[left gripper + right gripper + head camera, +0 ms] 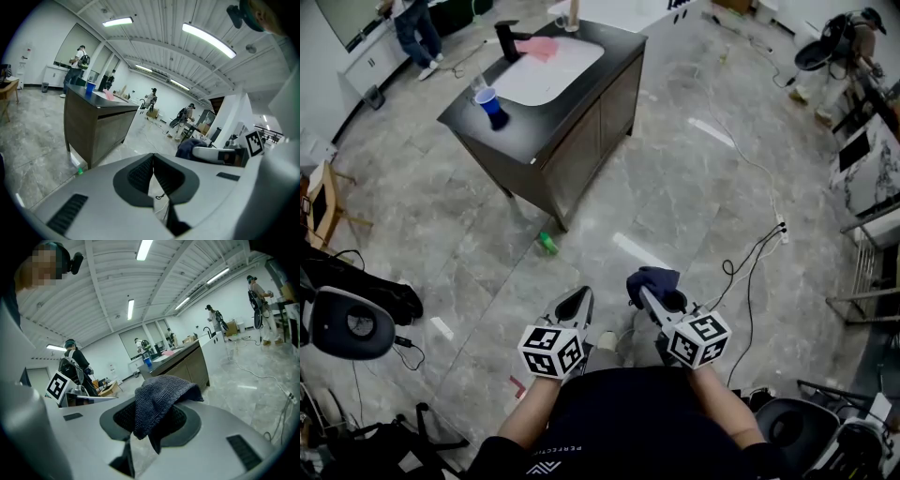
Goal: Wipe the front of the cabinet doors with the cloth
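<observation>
Cloth (pixel 161 397), dark blue knit, is pinched in my right gripper (pixel 151 420). The jaws are clamped on it, w/ the bulk flopped over the top and a tail hanging below. Left gripper (pixel 153 161) has its jaws pressed together, nothing btwn them. Both sit low, close to the body, side by side.

Cabinet doors (pixel 598 122) are well apart from the cloth; the dark vanity stands across open floor (pixel 675 187), no contact. My read is approx 0% done: cloth in hand, wiping not begun. Left to do: walk over, get the cloth flat on the door fronts, wipe both.

Only the head view gives the layout:
- cabinet top w/ a white basin, blue cup (pixel 492 105) and pink rag (pixel 540 47) by the tap
- small green thing (pixel 547 244) on the floor near the cabinet's corner
- cables off to the right

It doesn't show the grip tho. Right gripper view does: cloth caught btwn the pads, not just draped. Left gripper view shows the cabinet side-on at floor level, plus the other gripper w/ the cloth at its right. Both gripper views also show more people across the room than the head view does.
</observation>
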`<control>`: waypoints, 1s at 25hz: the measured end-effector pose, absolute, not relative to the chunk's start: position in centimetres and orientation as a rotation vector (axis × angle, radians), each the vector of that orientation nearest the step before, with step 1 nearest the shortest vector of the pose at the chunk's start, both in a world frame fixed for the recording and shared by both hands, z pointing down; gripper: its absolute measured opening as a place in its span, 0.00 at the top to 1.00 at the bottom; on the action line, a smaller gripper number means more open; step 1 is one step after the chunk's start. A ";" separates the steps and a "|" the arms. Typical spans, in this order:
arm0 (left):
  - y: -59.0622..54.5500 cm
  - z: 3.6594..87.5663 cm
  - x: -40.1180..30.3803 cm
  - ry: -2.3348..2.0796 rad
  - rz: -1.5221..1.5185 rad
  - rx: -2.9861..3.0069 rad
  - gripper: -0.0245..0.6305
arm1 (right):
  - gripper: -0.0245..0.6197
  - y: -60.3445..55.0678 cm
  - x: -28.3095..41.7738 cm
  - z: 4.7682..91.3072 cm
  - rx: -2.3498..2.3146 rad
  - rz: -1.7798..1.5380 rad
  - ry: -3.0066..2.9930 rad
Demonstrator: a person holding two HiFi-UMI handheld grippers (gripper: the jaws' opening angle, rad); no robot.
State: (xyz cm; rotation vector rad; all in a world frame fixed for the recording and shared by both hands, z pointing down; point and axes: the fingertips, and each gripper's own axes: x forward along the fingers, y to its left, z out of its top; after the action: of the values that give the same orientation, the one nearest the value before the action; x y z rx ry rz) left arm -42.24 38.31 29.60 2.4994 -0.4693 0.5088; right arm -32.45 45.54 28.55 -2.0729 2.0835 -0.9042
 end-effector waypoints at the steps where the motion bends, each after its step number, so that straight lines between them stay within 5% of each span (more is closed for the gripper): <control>1: 37.8 29.6 -41.8 -0.485 0.505 2.500 0.95 | 0.77 45.0 -31.7 28.6 -2.065 -0.903 2.091; 25: 33.4 30.2 -26.1 -0.784 0.526 2.402 0.95 | 0.77 36.7 -17.4 30.0 -1.691 -0.969 2.441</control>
State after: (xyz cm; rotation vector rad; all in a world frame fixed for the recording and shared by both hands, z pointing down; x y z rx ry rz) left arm -26.07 33.39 30.15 2.4019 -0.7844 0.5257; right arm -17.42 36.69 29.99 -1.6909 2.4410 -0.9688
